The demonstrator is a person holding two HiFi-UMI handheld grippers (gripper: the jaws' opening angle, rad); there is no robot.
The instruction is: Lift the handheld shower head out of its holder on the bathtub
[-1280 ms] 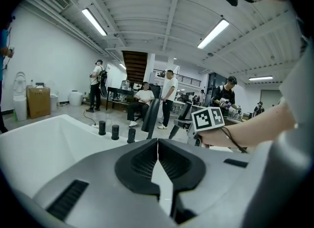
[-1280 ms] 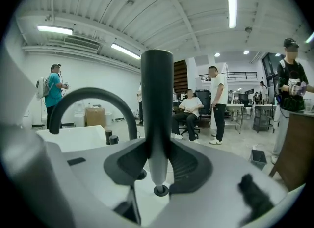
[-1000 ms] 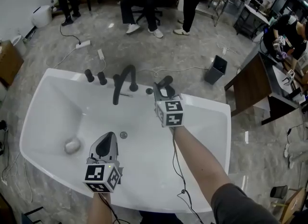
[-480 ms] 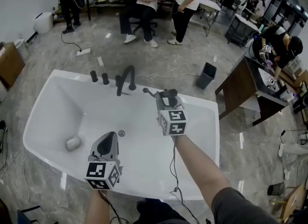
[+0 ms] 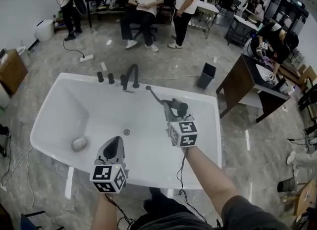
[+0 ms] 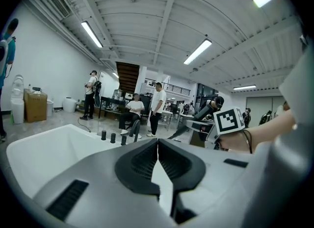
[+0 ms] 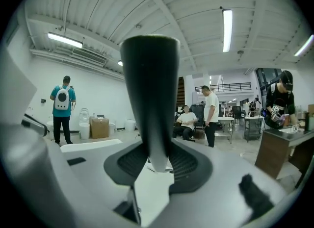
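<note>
While right gripper clamped shower head between its fingers, clear of bathtub below: long stem beyond fingertips could have twisted loose; hose, hardly visible, possibly tugging. Left gripper closed, empty.

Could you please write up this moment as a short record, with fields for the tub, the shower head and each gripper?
bathtub: white, on a grey floor
faucet: black, on the back rim, knobs beside it
right gripper: shut on the handle of the shower head
shower head: black, upright in the jaws, held over the tub, away from the rim
hose: runs from the shower head back to the rim
left gripper: jaws together, nothing between them
background: people sitting and standing beyond the tub
</note>
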